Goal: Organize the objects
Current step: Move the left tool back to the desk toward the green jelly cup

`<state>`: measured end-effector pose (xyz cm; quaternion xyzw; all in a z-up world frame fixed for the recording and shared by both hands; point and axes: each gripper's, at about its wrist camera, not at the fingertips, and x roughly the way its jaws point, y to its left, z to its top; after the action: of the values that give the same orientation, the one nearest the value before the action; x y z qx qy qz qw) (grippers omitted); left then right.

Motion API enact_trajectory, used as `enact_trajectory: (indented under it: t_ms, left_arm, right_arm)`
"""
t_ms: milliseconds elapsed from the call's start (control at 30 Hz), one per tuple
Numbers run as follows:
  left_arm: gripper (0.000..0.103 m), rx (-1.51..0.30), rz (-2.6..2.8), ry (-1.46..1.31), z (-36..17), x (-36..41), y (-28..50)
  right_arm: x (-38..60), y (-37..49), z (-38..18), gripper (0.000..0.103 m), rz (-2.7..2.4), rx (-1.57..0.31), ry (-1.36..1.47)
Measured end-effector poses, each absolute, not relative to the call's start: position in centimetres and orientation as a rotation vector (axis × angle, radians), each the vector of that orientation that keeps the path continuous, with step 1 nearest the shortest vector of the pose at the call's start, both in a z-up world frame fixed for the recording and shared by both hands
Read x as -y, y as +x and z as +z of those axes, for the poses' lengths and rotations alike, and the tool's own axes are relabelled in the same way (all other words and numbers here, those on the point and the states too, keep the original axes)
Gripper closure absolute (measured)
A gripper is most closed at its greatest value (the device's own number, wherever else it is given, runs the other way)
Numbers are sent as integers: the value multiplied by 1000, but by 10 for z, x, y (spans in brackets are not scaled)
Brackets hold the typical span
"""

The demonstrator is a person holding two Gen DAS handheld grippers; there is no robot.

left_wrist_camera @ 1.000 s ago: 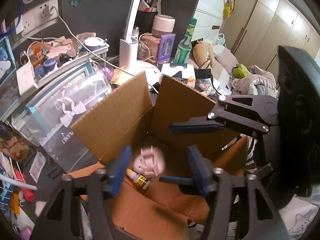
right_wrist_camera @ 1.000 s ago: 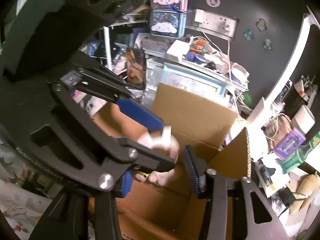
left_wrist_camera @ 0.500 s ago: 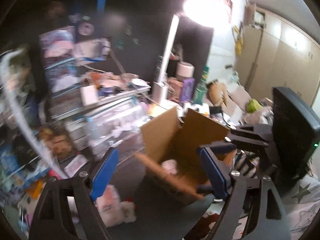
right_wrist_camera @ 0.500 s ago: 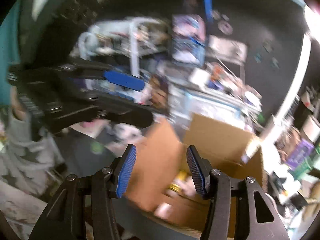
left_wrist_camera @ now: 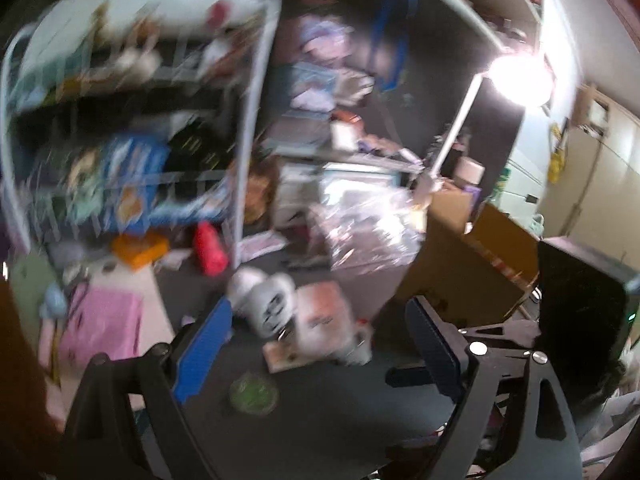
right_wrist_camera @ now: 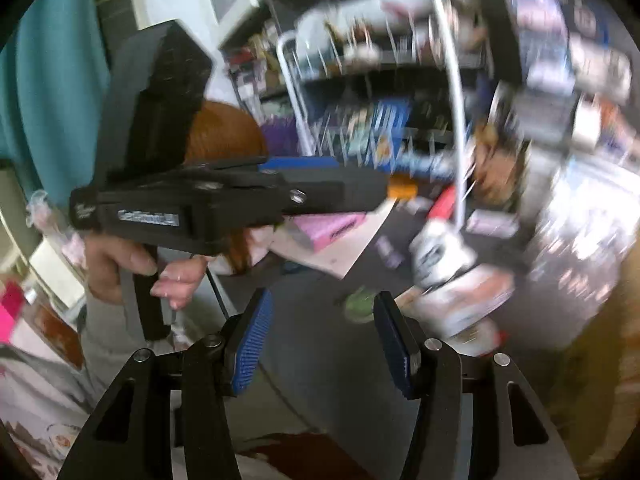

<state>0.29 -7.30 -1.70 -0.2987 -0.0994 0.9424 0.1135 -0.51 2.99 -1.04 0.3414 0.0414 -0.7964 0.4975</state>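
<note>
1. Both tongs have swung away from the cardboard box [left_wrist_camera: 460,264] since a second ago; both views are now blurred.
2. Left tongs [left_wrist_camera: 320,356] stand wide apart, holding nothing, above the dark floor [left_wrist_camera: 320,412].
3. Right tongs [right_wrist_camera: 324,340] are likewise apart and hold nothing.
4. Nearest on the floor lies a green round item [left_wrist_camera: 253,394].
5. Beyond it sit a white bundle [left_wrist_camera: 262,300] and a clear packet [left_wrist_camera: 324,320], touching.
6. Further left lie a pink sheet [left_wrist_camera: 104,320] and a red bag [left_wrist_camera: 210,248].
7. The box stands right; its contents are hidden.
8. Farthest, a white wire rack [left_wrist_camera: 132,120] holds blurred goods.
</note>
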Motion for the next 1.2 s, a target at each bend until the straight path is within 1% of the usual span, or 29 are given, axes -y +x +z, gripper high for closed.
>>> enact_trajectory:
  t_ms: [167, 333, 433, 833, 867, 900, 1033, 1067, 1133, 1200]
  left_arm:
    - [16, 384, 2749, -945, -56, 93, 10]
    - [16, 435, 2701, -1001, -84, 105, 17]
    - [16, 463, 2696, -1021, -92, 111, 16]
    - [16, 481, 2677, -1102, -109, 118, 9]
    - [16, 483, 2676, -1104, -110, 118, 9]
    - [16, 487, 2674, -1107, -110, 118, 9]
    - [16, 482, 2671, -1127, -111, 117, 6]
    - [16, 480, 2670, -1130, -112, 117, 5]
    - [16, 482, 2659, -1131, -111, 115, 4]
    - [16, 483, 2650, -1127, -111, 114, 3]
  right_arm:
    - [5, -23, -63, 54, -1915, -152, 939]
    - [30, -36, -93, 54, -1937, -253, 967]
    - [42, -45, -102, 54, -1951, -323, 971]
    - [71, -63, -118, 54, -1950, -450, 978]
    - [71, -62, -118, 57, -1948, -453, 970]
    - [72, -62, -118, 65, -1950, -461, 966]
    - [72, -61, -118, 67, -1952, -474, 958]
    - [71, -60, -117, 70, -1953, -471, 955]
    - [69, -57, -114, 73, -1962, -479, 938]
    - [67, -55, -114, 73, -1959, -488, 932]
